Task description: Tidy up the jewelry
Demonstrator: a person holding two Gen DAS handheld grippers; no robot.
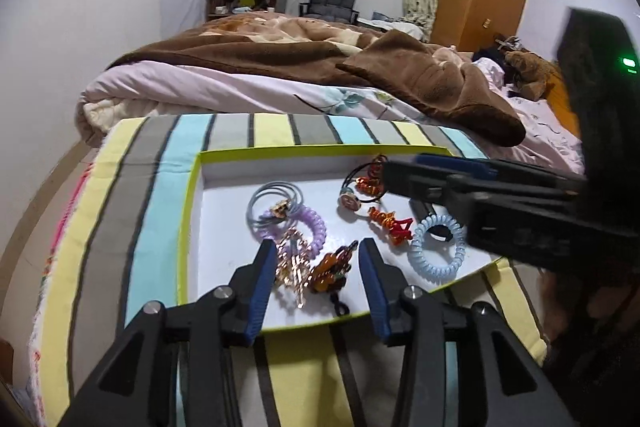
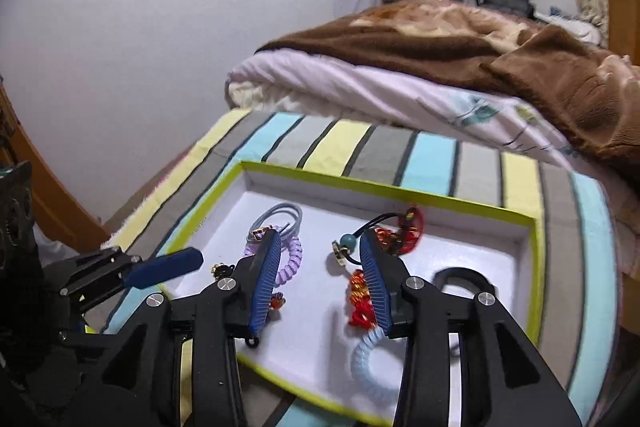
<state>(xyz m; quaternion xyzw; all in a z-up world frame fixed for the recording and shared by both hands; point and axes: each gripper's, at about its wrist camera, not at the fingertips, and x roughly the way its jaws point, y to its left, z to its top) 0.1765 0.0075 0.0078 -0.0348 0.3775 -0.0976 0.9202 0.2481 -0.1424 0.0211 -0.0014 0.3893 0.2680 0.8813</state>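
– Where is the jewelry kept?
– It is spread in a shallow white tray (image 1: 192, 227) with a lime rim, set on a striped cushion (image 1: 152, 179). A purple spiral hair tie (image 1: 310, 227) lies left, a blue spiral hair tie (image 1: 438, 249) right, a brown hair clip (image 1: 332, 267) near.

– How are the jaws held?
– The left gripper (image 1: 318, 255) is spread wide over the brown hair clip, nothing grasped. The right gripper (image 2: 320, 251) is likewise released above the tray.

- No words, brand names or numbers read anywhere in either view.
- The small round charm (image 1: 349, 203) in the tray (image 1: 192, 227) carries a printed face, too small to read.
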